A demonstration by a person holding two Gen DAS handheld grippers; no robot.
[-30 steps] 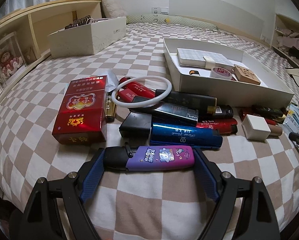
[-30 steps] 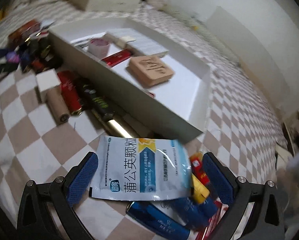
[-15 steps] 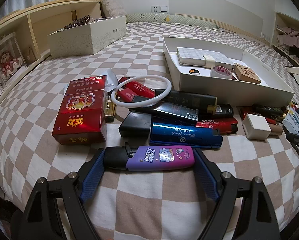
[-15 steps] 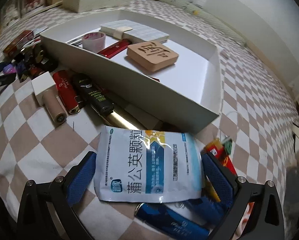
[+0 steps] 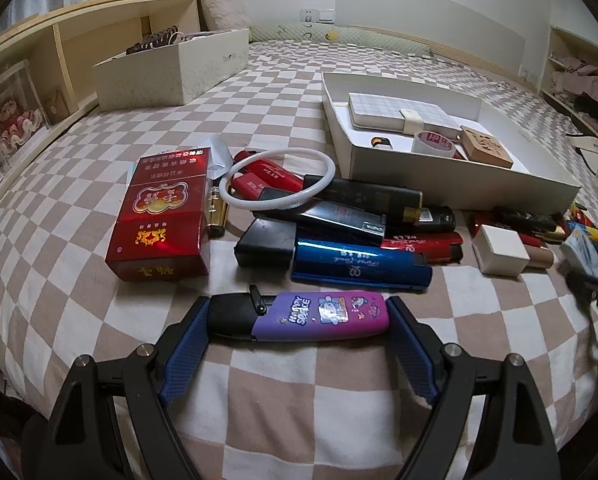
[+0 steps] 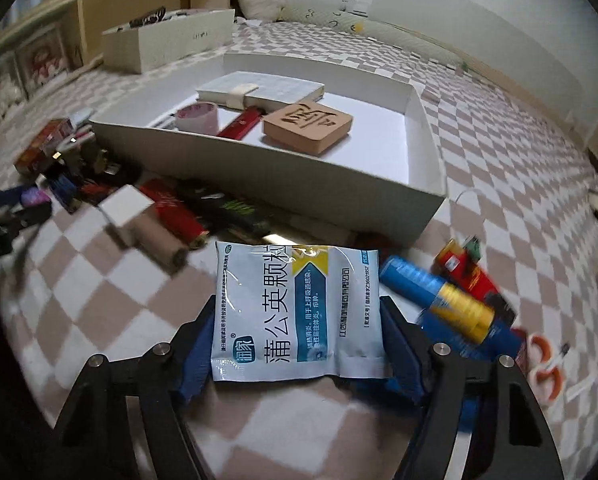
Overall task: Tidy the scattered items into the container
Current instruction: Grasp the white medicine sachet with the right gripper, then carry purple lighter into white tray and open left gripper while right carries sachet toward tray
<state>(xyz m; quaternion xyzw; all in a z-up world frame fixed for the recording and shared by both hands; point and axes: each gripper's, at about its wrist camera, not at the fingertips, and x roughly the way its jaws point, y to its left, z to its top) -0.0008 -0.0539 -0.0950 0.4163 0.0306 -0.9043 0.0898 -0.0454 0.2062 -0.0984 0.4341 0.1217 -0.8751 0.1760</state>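
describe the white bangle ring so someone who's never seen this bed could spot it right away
Start at the shallow white tray on the checkered bedspread and look at the pile of lighters along its near side. At the pile's left end, beside the red cigarette carton, the white ring lies flat over red and black lighters. It is the only round, hollow, plain white thing among boxy, coloured ones.

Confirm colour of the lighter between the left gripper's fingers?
Purple lighter with a black end; left wrist view.

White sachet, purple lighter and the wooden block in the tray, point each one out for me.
white sachet (image 6: 295,312): right wrist view, middle of its printed front.
purple lighter (image 5: 323,314): left wrist view, middle of its purple body.
wooden block (image 6: 309,126): right wrist view, its carved top face.
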